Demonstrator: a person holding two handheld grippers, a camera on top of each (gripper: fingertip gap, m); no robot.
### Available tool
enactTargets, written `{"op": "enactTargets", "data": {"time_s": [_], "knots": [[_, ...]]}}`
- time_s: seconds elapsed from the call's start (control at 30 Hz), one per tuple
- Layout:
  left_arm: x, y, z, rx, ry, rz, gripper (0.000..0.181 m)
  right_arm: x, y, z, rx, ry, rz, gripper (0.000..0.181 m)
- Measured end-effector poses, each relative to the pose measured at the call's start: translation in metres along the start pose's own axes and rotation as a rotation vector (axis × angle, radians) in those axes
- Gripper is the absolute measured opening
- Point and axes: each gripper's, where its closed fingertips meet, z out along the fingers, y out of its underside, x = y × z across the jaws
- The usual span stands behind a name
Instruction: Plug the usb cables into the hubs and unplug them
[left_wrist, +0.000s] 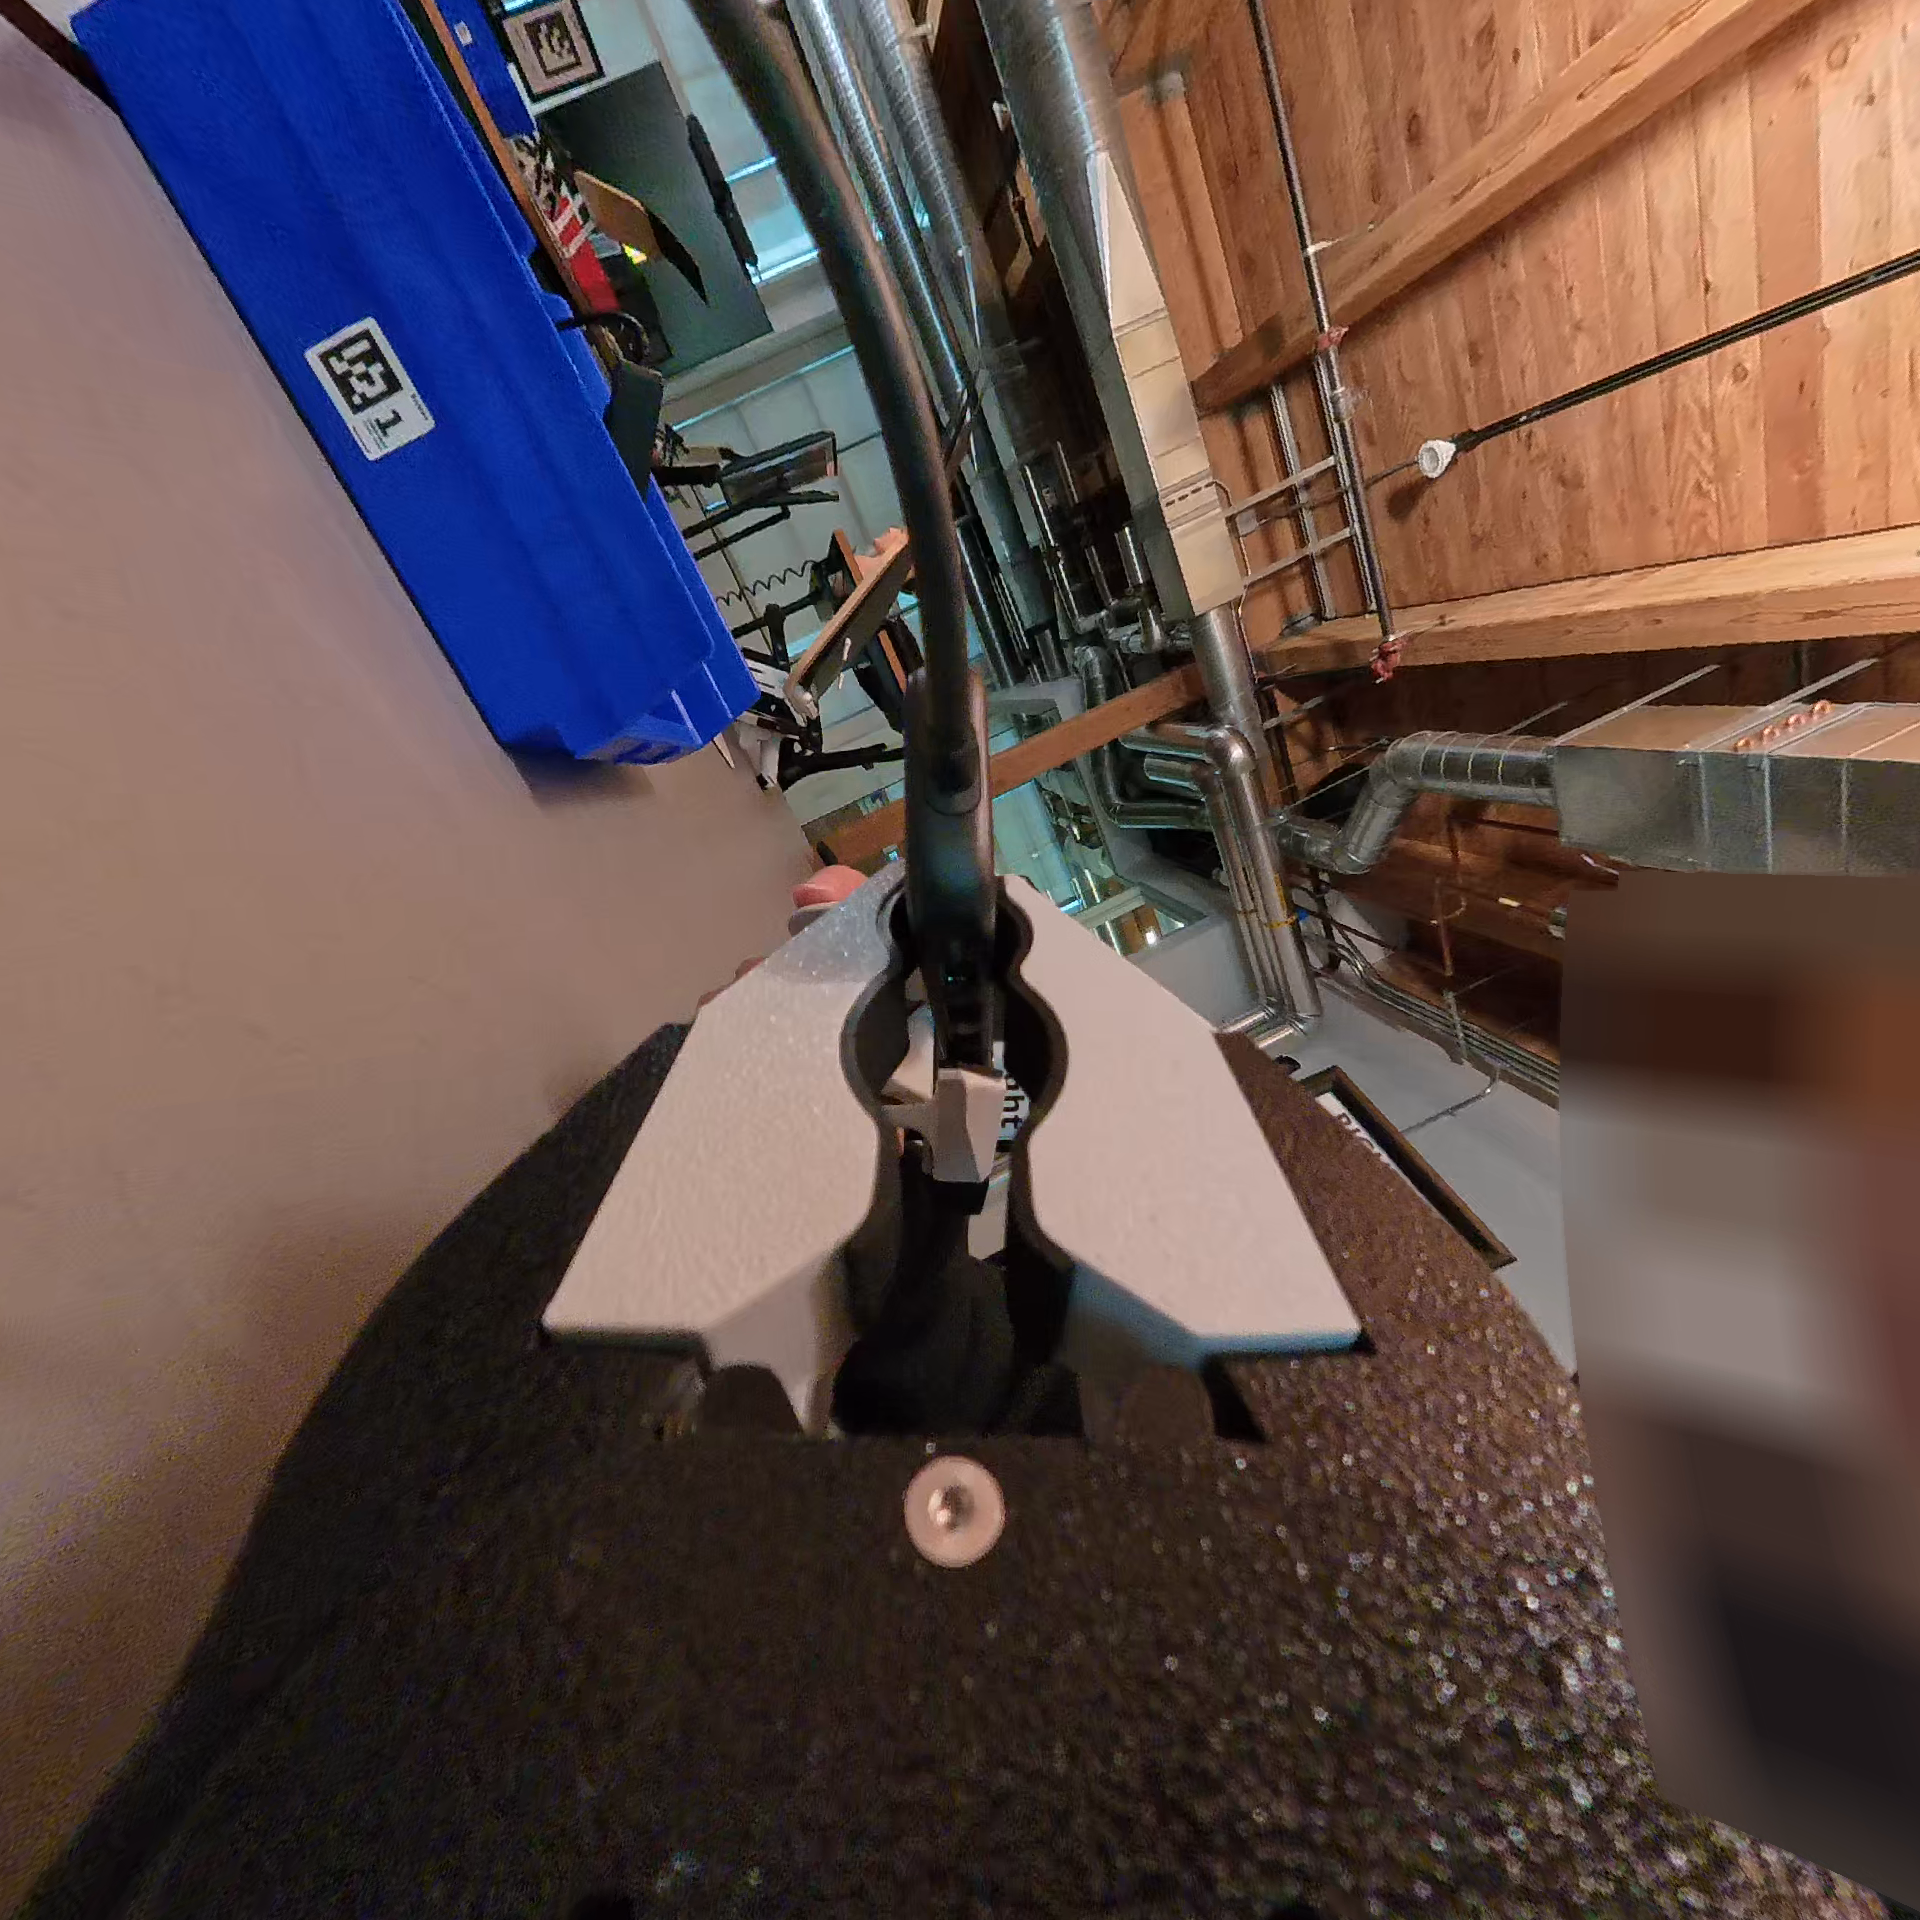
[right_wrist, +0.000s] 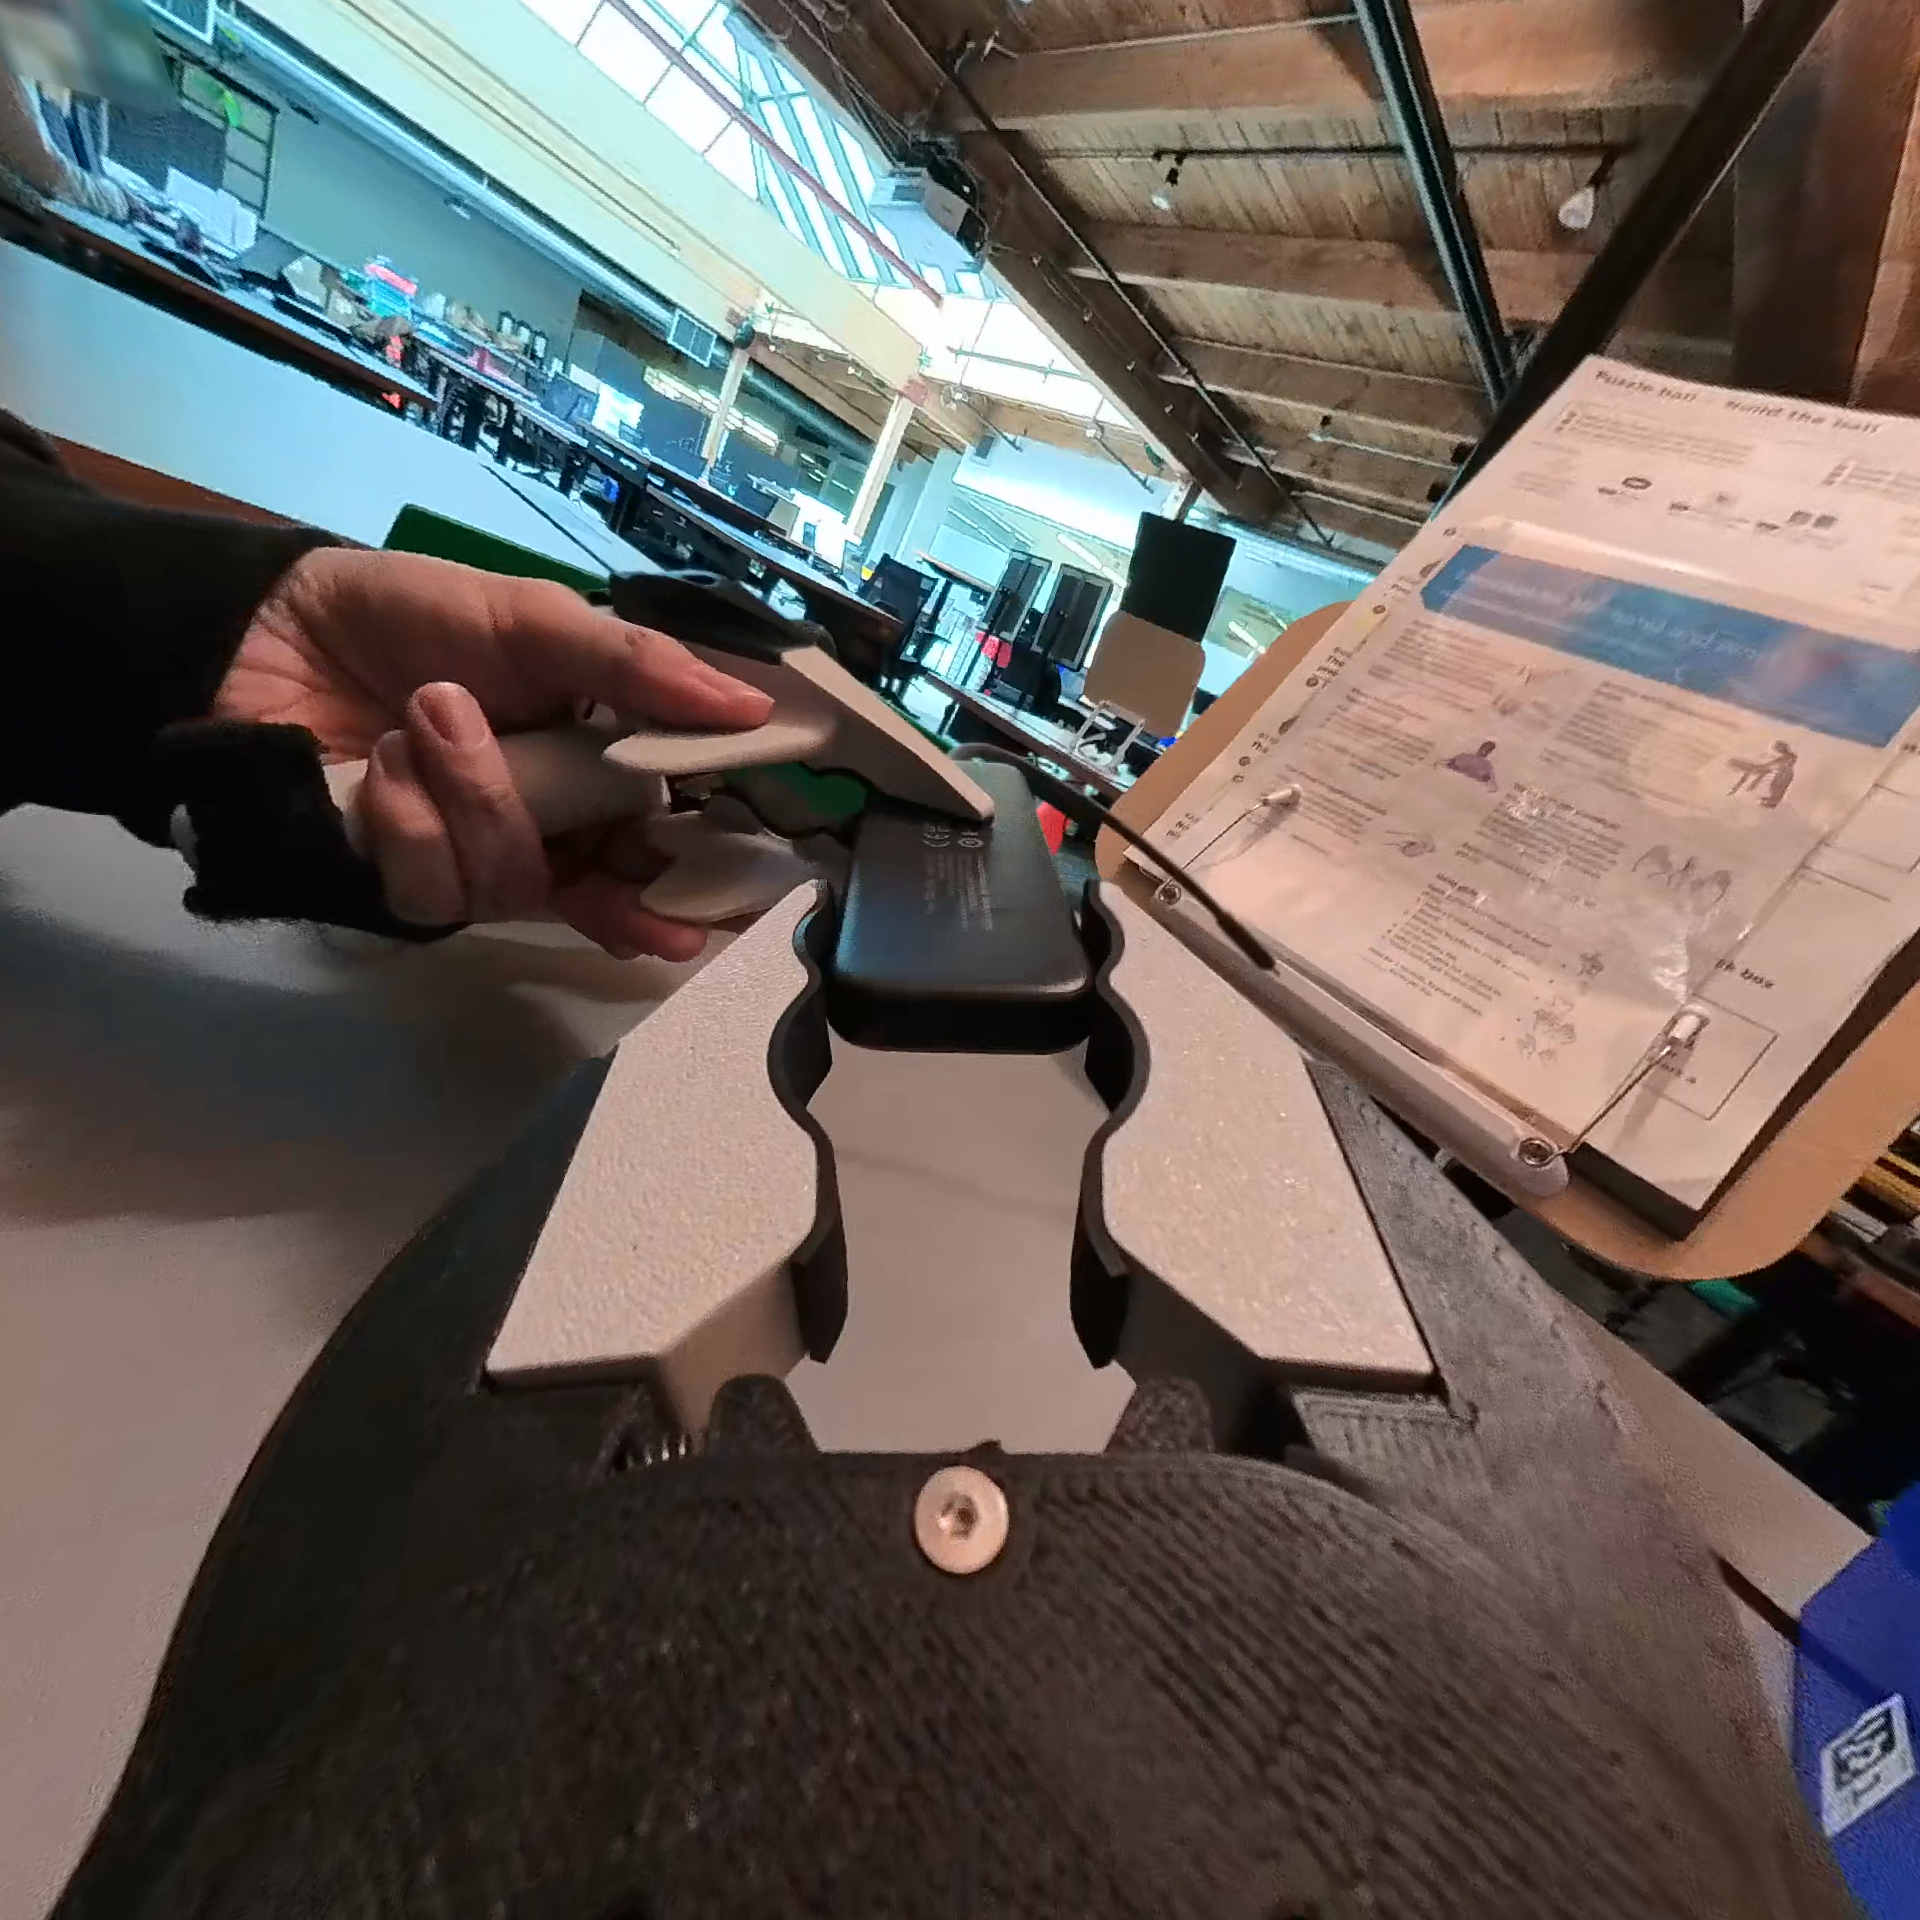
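1. Left gripper (left_wrist: 951, 920): jaws clenched on the black usb cable (left_wrist: 914, 468) at its plug end, and the cord arcs up and away. Risk: the grip sits near the strain relief, so a skewed pull could bend the plug or let it slip.
2. Hub (right_wrist: 956, 904), black, sits mid-frame just above the table (right_wrist: 156, 1039), with its near end grasped between the right gripper (right_wrist: 956, 997) tips. Can't tell if the plug is seated. Risk: only the end is pinched, so a push or pull from the left could twist the hub out.
3. Document stand (right_wrist: 1558, 779) is close on the right. Risk: a swing could knock it.
4. Counts: 1 cable, 1 hub, 2 grippers, 1 hand (right_wrist: 468, 707), 1 blue bin (left_wrist: 416, 364), 1 stand.
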Motion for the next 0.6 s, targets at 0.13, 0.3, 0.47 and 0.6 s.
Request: {"op": "enactTargets", "data": {"time_s": [0.13, 0.3, 0.47, 0.6], "knots": [[-0.001, 0.000, -0.001, -0.008, -0.004, -0.001, 0.009, -0.001, 0.002, 0.001, -0.035, -0.024, 0.044, 0.046], [0.006, -0.008, 0.003, 0.044, -0.036, 0.142, 0.025, 0.006, -0.006, 0.003, -0.019, 0.027, 0.208, 0.046], [0.008, -0.010, 0.003, 0.015, -0.258, 0.590, 0.060, 0.042, -0.004, -0.011, 0.055, 0.124, 0.434, 0.046], [0.018, -0.013, 0.002, 0.071, -0.285, 0.742, 0.047, 0.055, -0.004, -0.019, 0.079, 0.151, 0.467, 0.046]]}}
